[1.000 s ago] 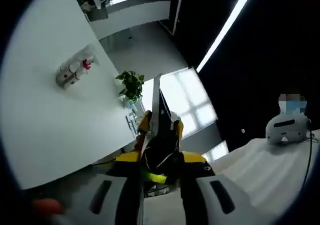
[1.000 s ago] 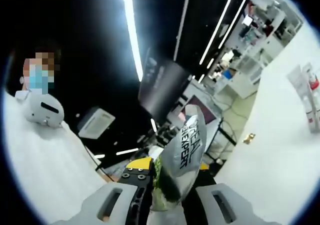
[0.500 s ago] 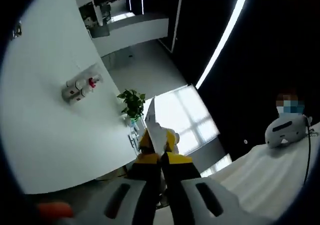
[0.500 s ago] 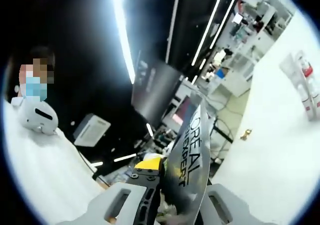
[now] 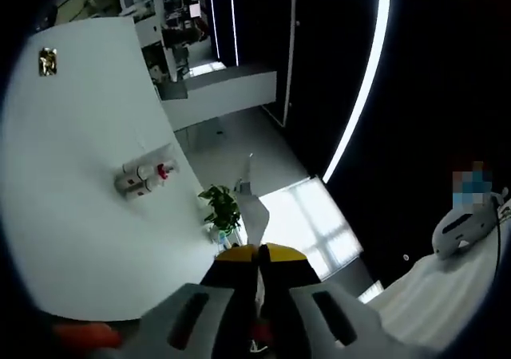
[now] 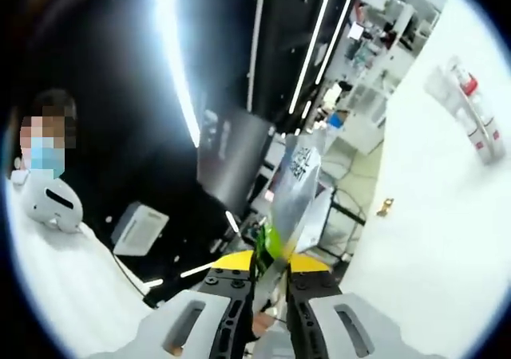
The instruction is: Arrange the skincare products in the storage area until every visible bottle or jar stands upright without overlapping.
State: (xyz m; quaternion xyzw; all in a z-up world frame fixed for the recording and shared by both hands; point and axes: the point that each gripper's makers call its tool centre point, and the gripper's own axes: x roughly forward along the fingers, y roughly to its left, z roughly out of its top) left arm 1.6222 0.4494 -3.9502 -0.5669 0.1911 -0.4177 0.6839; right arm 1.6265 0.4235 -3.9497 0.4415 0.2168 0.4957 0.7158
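In the right gripper view, our right gripper (image 6: pixel 270 283) has its jaws pressed onto a silver tube (image 6: pixel 292 185), which rises upward from them. In the left gripper view, our left gripper (image 5: pixel 259 273) has its jaws nearly together, pinching a thin white edge (image 5: pixel 254 211); we cannot identify it. Beyond, skincare bottles (image 5: pixel 147 177) cluster on the white surface (image 5: pixel 72 183), near a potted plant (image 5: pixel 223 209).

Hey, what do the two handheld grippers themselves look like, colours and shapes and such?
Both look alike. The left gripper has two light grey jaws rising from the bottom of its view, each with a dark elongated slot, and yellow pieces with black trim at the tips. The right gripper shows the same grey slotted jaws, yellow tip pieces and a black plate with small screws. No cables or sleeves are visible.
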